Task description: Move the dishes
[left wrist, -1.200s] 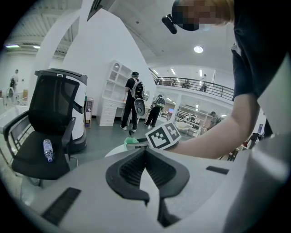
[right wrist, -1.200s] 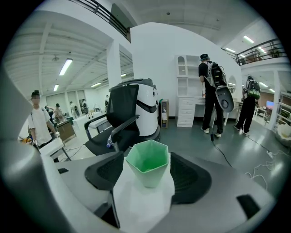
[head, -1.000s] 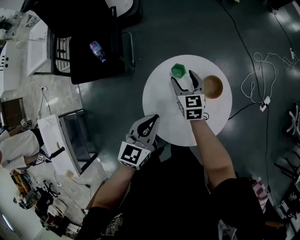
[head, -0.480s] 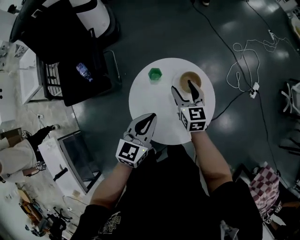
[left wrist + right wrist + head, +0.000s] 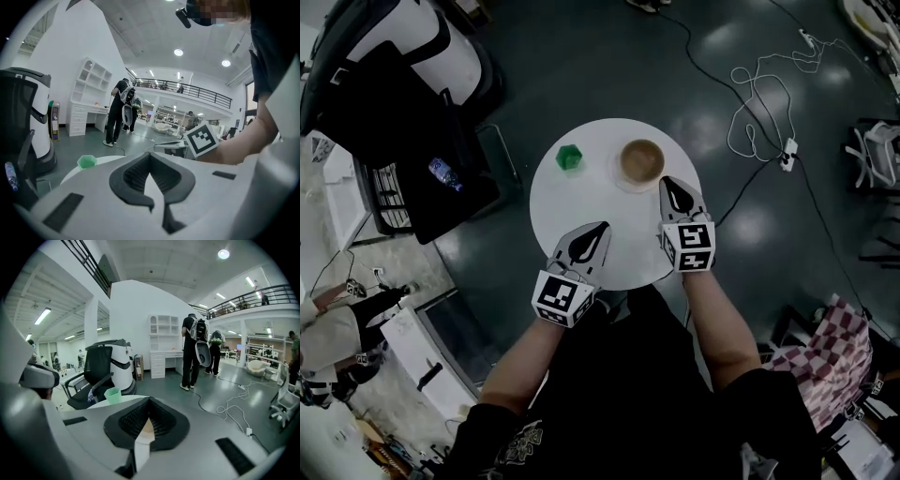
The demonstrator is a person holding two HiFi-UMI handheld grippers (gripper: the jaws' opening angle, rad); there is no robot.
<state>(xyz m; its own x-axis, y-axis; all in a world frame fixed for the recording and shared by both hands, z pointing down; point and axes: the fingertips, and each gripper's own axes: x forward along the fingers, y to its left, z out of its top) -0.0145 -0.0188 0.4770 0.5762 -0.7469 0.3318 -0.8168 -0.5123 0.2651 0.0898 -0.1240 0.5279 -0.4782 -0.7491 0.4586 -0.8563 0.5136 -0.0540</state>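
Brown bowl [image 5: 641, 161] sits at the far side of the table [image 5: 581, 202], just past and a bit left of the right gripper [image 5: 675, 187], whose jaws have just closed on nothing; the left gripper [image 5: 596, 232], shut too, is farther off.

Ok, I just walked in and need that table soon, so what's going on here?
A person holds a gripper in each hand at the round white table. A green cup and a brown bowl stand on its far side, and neither is held. The right gripper, close to the bowl, has just closed its jaws with nothing between them. The left gripper is shut and empty over the near side.
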